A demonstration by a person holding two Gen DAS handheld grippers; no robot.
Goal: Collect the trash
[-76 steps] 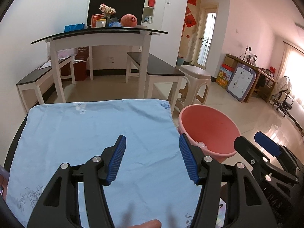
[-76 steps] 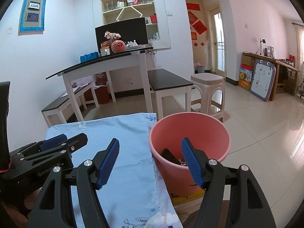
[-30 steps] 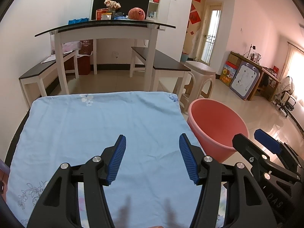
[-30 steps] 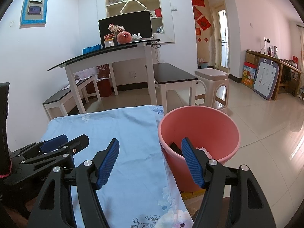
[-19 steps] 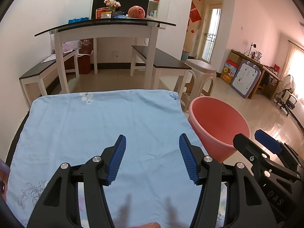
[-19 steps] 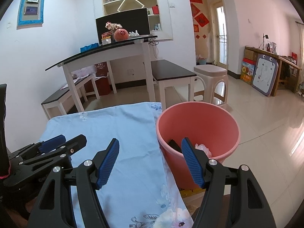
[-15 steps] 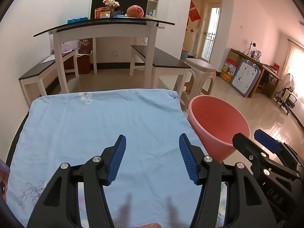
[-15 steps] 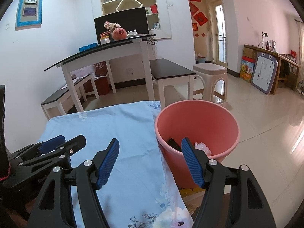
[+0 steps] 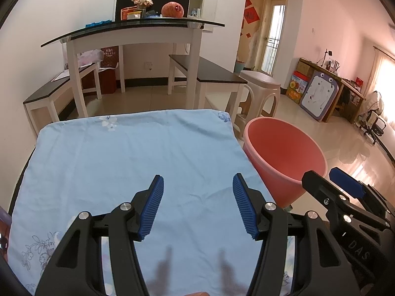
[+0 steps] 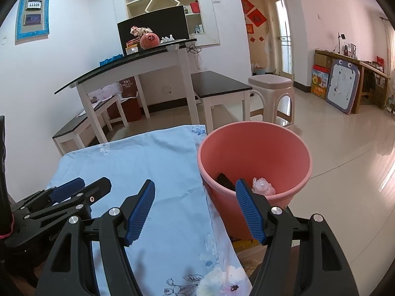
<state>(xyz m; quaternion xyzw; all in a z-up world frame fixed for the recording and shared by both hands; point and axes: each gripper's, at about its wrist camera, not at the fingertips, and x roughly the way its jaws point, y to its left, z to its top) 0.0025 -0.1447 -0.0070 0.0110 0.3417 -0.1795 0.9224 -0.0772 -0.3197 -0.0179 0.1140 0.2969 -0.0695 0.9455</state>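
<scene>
A pink plastic bin (image 10: 256, 145) stands on the floor at the right edge of a table under a light blue floral cloth (image 9: 128, 157); the bin also shows in the left wrist view (image 9: 284, 155). Inside it lie a dark flat piece (image 10: 225, 180) and a crumpled pale pink wrapper (image 10: 263, 186). My left gripper (image 9: 197, 207) is open and empty above the cloth's near part. My right gripper (image 10: 195, 212) is open and empty over the cloth's right edge, its right finger in front of the bin's near rim. I see no loose trash on the cloth.
Beyond the cloth stand a white table with a dark glass top (image 9: 133, 28), two dark-topped benches (image 9: 209, 71), and a beige plastic stool (image 9: 259, 93) behind the bin. Tiled floor (image 10: 345, 162) spreads to the right.
Both views drifted slightly; the bin sits a little lower and nearer in the right wrist view. Both grippers stayed open and empty.
</scene>
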